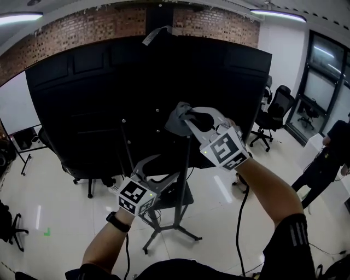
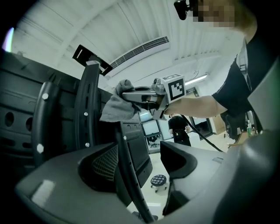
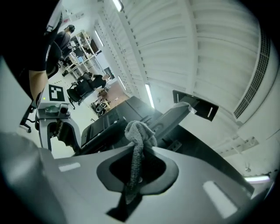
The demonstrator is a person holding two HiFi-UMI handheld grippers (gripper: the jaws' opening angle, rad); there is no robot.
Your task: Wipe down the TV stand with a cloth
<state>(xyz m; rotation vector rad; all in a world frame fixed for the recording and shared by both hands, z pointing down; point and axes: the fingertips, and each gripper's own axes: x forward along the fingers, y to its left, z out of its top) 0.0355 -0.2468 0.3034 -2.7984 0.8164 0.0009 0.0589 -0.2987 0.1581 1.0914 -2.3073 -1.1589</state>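
TV stand (image 1: 186, 164) post ran down frame centre, on the dark TV's (image 1: 109, 98) back. I kept the right gripper (image 1: 186, 118) clenched on the grey cloth (image 1: 174, 124) just above centre, apparently pressed to the post for wiping. Left gripper (image 1: 163, 167), lower left of centre, was released, a stand strut between its parted jaws, probably for steadying.

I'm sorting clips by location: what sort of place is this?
Probably an office or lab workspace: black swivel office chairs on a glossy white floor, long ceiling strip lights, and a large black screen on a metal stand.
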